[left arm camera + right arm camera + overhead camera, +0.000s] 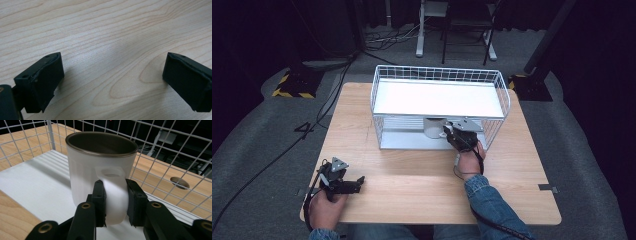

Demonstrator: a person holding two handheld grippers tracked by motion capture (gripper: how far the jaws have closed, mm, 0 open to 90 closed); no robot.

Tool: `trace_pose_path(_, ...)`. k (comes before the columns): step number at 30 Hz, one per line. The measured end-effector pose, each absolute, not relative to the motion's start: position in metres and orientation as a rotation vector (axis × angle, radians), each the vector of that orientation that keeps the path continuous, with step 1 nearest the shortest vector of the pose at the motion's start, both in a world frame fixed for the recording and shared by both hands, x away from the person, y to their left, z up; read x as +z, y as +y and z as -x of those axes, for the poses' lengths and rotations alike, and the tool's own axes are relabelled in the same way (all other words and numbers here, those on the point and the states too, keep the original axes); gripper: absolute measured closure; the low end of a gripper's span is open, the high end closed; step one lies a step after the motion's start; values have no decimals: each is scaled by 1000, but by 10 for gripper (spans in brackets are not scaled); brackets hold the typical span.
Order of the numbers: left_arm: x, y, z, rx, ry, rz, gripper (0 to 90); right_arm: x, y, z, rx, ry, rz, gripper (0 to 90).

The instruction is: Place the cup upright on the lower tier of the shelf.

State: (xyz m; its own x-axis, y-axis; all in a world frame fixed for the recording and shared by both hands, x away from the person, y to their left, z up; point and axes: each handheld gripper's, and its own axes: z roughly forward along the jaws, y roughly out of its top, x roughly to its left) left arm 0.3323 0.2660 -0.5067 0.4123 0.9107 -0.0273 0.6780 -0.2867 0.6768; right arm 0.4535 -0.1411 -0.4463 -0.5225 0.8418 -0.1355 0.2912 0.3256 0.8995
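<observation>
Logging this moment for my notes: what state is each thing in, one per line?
White mug: upright, empty, on the rack's lower shelf, gripped by its handle.
Right claw: shut on the mug's handle.
Left claw: open, holding nothing, low over the wooden table.
White wire rack: upright on the table, upper shelf bare.

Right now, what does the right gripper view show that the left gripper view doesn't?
Right gripper view alone: a white mug on the white lower shelf of a wire rack, with the right gripper shut on its handle.

Left gripper view alone: the left gripper open, nothing between its jaws.

Both: the light wooden table.
</observation>
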Motion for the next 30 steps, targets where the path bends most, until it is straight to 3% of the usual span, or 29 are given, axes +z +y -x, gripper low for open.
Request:
trace_pose_path(11, -507, 266, -332, 492, 1343, -2058, 38, -454, -143, -455, 1138, 2023, -990, 705)
trace_pose_path(18, -507, 266, -332, 491, 1343, -2058, 38, -452, -143, -454, 1132, 2048, -967, 580)
trace_pose_path(30, -507, 266, -332, 491, 1344, -2058, 38, -442, -150, -446, 1167, 2044, -942, 493)
